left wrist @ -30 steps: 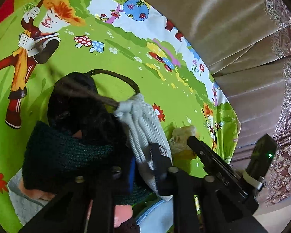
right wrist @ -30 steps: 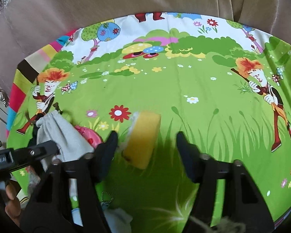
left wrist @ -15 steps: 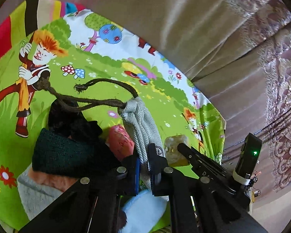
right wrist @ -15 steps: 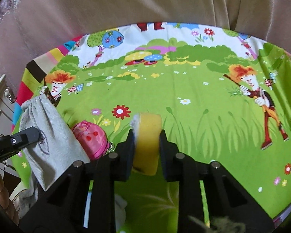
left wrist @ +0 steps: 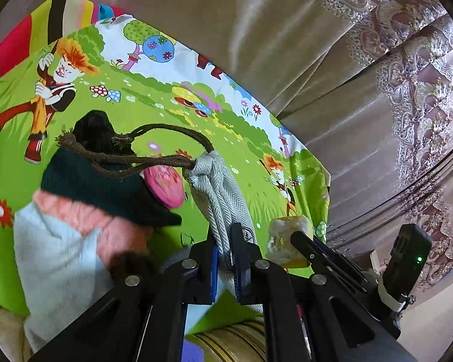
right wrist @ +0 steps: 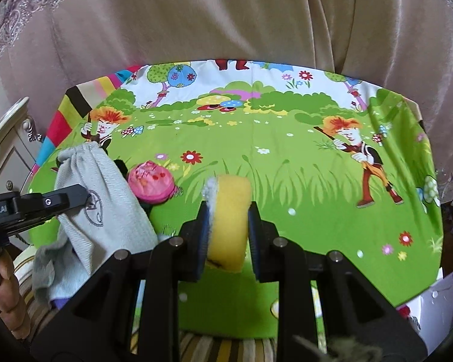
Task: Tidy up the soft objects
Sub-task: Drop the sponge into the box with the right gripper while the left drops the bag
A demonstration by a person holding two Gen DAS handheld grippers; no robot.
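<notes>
Right gripper (right wrist: 228, 226): clenched on a yellow sponge (right wrist: 228, 211), held between both fingers above the cartoon cloth (right wrist: 287, 181); the sponge's long axis runs forward along the fingers, its far end pointing away toward the curtain (right wrist: 226, 15), a whitish fuzzy face turned left.
Left gripper (left wrist: 223, 259): clenched on the lower part of a grey drawstring bag (left wrist: 217, 193); the bag stands roughly upright, long axis running up and away from the fingers, gathered neck at the top; its brown cord (left wrist: 130, 157) trails left from the neck over the pile.
Pile, just left of the bag: pink ball (left wrist: 164, 185); dark green knit piece (left wrist: 99, 193); black item (left wrist: 96, 132) behind it; pink and pale grey fabric (left wrist: 60, 256) nearest the camera, blurred.
Cloth: green, printed with red-haired figures, flowers, mushrooms; curtain beyond its far edge.
</notes>
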